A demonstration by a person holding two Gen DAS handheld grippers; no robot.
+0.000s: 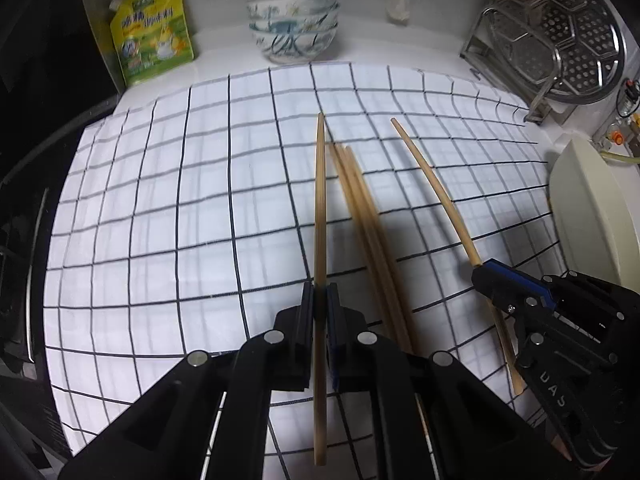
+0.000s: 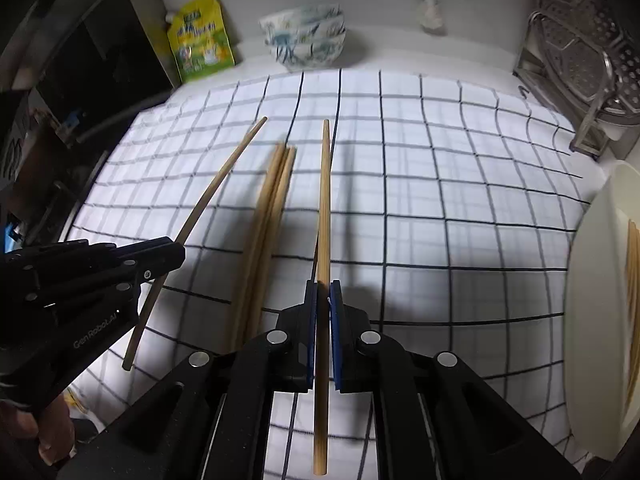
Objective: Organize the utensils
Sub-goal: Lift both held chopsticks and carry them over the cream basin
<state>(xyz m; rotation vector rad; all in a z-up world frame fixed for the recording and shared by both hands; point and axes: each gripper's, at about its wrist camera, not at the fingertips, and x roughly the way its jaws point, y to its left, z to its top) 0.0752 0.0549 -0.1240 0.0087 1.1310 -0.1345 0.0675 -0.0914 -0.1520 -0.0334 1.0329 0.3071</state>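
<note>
The left gripper (image 1: 320, 300) is clamped on one chopstick (image 1: 320, 208) that points toward 12 o'clock above the cloth (image 1: 160, 200); the right gripper (image 2: 323, 296) pinches a second stick (image 2: 325, 200) the same way. Each view catches the other tool: the left one shows the right gripper at 4 o'clock, the right one shows the left gripper at 8 o'clock with part of a hand (image 2: 48, 432) under it. Loose sticks (image 1: 360, 208) lie bunched on the cloth between the two held ones, touching one another; they blur, perhaps three of them. Only the right view looks into the white tray (image 2: 592, 280) at 3 o'clock, where more sticks (image 2: 634, 300) rest inside; the left view shows just its outer wall. The checked cloth covers a white counter. Stacked bowls (image 1: 294, 26) stand at 12 o'clock beyond it, a yellow pouch (image 1: 150, 28) at 11 o'clock, a steel steamer rack (image 1: 560, 36) at 2 o'clock, and a dark stove (image 1: 24, 220) at 9 o'clock.
</note>
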